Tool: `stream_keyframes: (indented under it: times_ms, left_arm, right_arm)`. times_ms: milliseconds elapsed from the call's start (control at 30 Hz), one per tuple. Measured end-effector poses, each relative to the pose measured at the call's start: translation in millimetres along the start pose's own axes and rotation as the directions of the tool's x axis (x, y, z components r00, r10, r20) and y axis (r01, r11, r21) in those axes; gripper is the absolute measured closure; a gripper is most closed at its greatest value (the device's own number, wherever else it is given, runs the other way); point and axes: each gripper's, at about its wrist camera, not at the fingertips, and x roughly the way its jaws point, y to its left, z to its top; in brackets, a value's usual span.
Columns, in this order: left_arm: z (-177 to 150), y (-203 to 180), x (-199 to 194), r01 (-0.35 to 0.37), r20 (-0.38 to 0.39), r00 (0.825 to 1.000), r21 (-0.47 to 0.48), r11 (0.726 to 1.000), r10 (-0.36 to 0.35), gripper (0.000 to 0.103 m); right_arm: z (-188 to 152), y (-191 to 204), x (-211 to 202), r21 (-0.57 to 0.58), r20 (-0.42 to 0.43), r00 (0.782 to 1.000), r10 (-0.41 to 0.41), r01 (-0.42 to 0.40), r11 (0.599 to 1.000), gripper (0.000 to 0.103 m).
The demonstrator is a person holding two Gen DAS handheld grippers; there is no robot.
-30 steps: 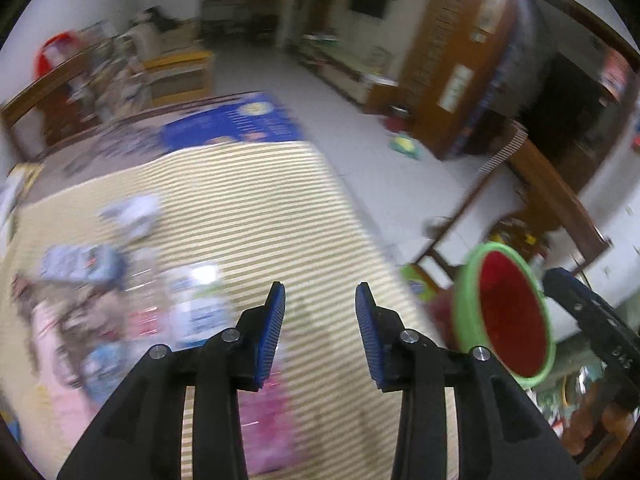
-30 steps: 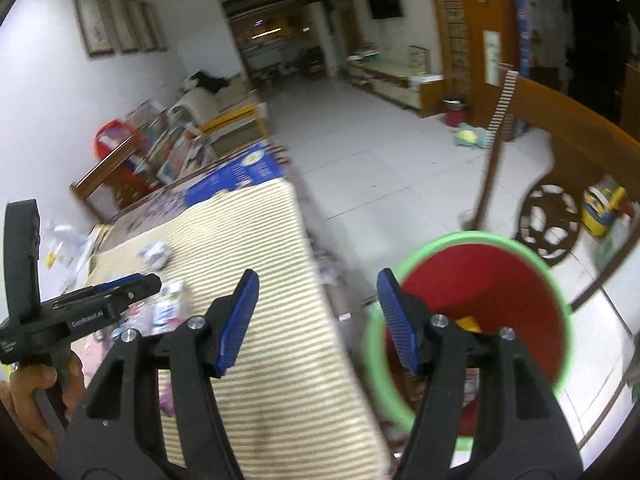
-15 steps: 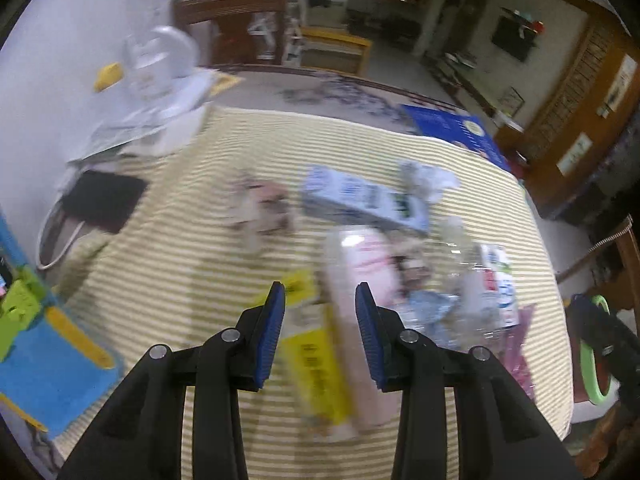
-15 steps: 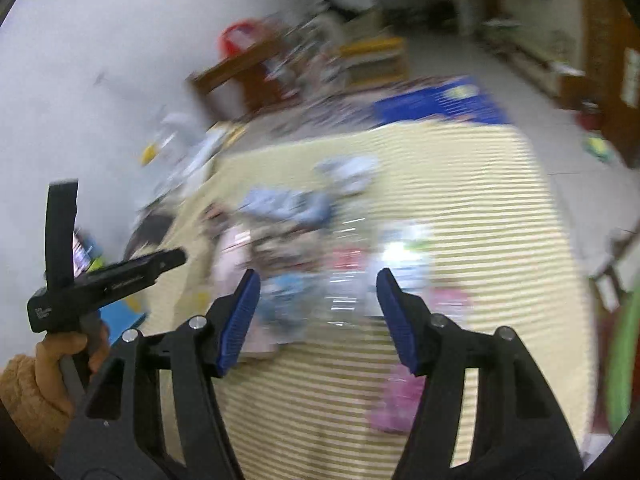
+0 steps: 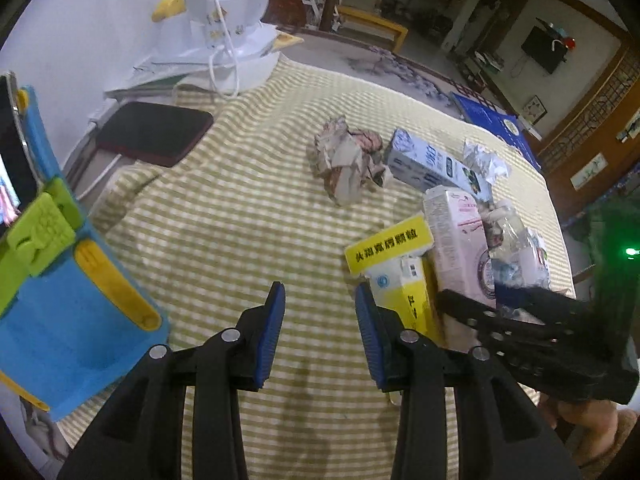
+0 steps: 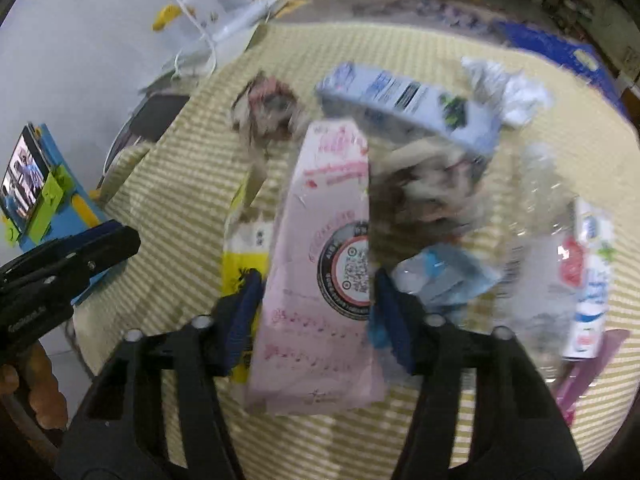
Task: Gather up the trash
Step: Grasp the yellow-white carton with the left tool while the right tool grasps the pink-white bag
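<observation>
The right gripper (image 6: 316, 308) straddles a tall pink printed carton (image 6: 324, 264) lying flat on the yellow-and-white striped tablecloth (image 5: 224, 232). Its jaws have just been closing, and the blue pads sit at the carton's two long sides; the blur hides whether they press on it. The left gripper (image 5: 320, 332) hangs over bare cloth with its jaws partly open and nothing between them, just left of a yellow-and-white box with black lettering (image 5: 394, 264). Right of the pink carton lie a crumpled clear plastic bottle (image 6: 536, 248) and a blue wrapper (image 6: 444, 268). Farther off lie a ball of crumpled printed paper (image 5: 348, 156), a long pale-blue carton (image 5: 432, 164) and a white crumpled wrapper (image 5: 484, 160). At the far left edge are a dark red phone (image 5: 154, 132) and a white appliance (image 5: 224, 40)
</observation>
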Motion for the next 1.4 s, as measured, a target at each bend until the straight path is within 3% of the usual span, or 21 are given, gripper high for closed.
stream_keyframes:
  times_ms: [133, 267, 467, 567, 767, 900, 1233, 1333, 1400]
  left_arm:
    - [-3, -14, 5, 0.03, -0.02, 0.999, 0.038, 0.999, -0.03, 0.069]
    - [-7, -35, 21, 0.083, -0.078, 0.994, 0.071, 0.994, -0.078, 0.069]
    - [-15, -63, 51, 0.118, -0.162, 0.982, 0.108, 0.987, -0.1, 0.062]
    - [-14, -71, 63, 0.102, -0.168, 0.982, 0.108, 0.989, -0.083, 0.056]
    - [-11, -86, 79, 0.085, -0.173, 0.983, 0.119, 0.989, -0.064, 0.048]
    - [-10, -97, 83, 0.077, -0.159, 0.986, 0.15, 0.986, -0.052, 0.05]
    - [-10, -90, 71, 0.078, -0.128, 0.99, 0.147, 0.986, -0.059, 0.057]
    - [-11, -92, 70, 0.085, -0.126, 0.99, 0.153, 0.985, -0.066, 0.057]
    - [-13, -87, 67, 0.084, -0.123, 0.99, 0.15, 0.985, -0.066, 0.057]
  right_arm:
    - [-4, -3, -32, 0.018, 0.092, 0.996, 0.014, -0.015, 1.0, 0.058]
    - [-11, -23, -78, 0.09, 0.213, 0.977, 0.002, -0.021, 0.996, 0.058]
    - [-33, -53, -121, 0.192, 0.302, 0.953, -0.031, -0.029, 0.981, 0.057]
    - [-43, -57, -123, 0.189, 0.284, 0.957, -0.058, 0.004, 0.982, 0.057]
    - [-71, -66, -98, 0.176, 0.154, 0.987, -0.041, 0.013, 0.984, 0.058]
    - [-83, -67, -71, 0.19, 0.081, 0.997, 0.015, -0.03, 0.981, 0.057]
    - [-67, -57, -38, 0.16, 0.03, 1.0, -0.009, 0.004, 0.987, 0.046]
    - [-62, -55, -25, 0.154, -0.001, 1.0, -0.001, 0.001, 0.988, 0.034]
    - [-59, -52, -23, 0.145, 0.006, 1.0, -0.013, 0.012, 0.989, 0.033]
